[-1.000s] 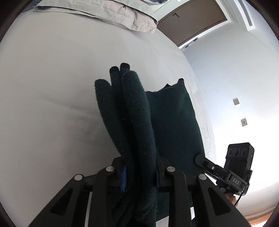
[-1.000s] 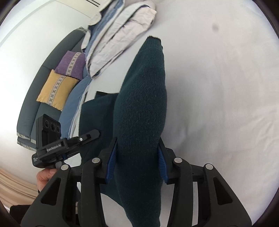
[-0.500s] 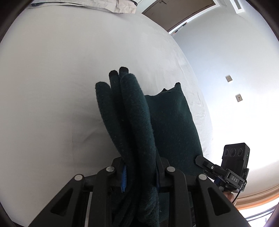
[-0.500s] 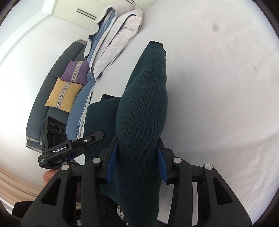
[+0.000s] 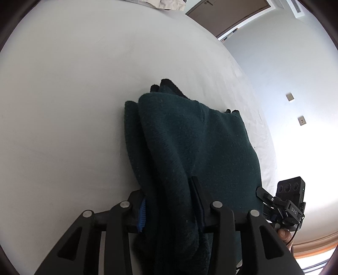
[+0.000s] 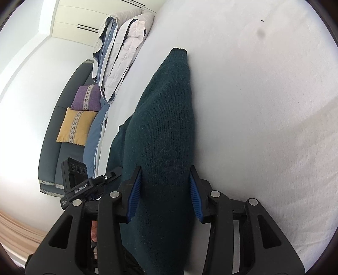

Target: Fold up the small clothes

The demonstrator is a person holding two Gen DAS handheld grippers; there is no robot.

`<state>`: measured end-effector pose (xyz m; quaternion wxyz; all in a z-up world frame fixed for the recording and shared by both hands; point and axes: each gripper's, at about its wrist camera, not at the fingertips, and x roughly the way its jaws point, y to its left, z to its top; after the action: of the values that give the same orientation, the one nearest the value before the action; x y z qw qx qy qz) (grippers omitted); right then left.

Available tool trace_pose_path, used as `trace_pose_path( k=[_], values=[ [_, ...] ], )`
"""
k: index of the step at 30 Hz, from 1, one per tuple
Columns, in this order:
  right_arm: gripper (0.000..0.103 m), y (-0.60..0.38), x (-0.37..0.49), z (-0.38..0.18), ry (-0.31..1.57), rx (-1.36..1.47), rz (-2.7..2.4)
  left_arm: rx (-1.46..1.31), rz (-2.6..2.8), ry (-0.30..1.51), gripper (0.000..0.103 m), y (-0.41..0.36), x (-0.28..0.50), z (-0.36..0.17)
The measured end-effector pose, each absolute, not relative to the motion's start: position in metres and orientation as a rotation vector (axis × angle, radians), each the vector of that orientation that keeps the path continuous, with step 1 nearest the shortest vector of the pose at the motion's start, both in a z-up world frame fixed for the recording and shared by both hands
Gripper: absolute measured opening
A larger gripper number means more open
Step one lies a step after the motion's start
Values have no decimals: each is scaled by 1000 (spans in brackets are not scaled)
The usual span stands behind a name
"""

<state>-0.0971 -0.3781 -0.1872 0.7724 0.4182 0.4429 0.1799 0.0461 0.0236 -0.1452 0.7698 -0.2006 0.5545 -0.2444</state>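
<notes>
a white bed sheet is filling both views, in a pale-walled room. only the left wrist view is showing a brown door and wall sockets; only the right wrist view is showing a grey sofa with purple and yellow cushions, and a folded duvet. the dark green knit garment is lying bunched on the sheet, blocking most of what is ahead. the left gripper has just been opening, cloth lying between its jaws; whether its pads are pressing i cannot tell. the right gripper is pinching a fold.
</notes>
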Motion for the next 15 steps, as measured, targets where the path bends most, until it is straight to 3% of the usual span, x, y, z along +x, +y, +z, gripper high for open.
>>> trace_pose_path(
  k=[7, 15],
  values=[
    [48, -383, -96, -162, 948, 832, 318, -429, -481, 1157, 50, 29, 30, -130],
    [48, -405, -131, -117, 828, 792, 257, -324, -399, 962, 57, 42, -13, -73]
  ],
)
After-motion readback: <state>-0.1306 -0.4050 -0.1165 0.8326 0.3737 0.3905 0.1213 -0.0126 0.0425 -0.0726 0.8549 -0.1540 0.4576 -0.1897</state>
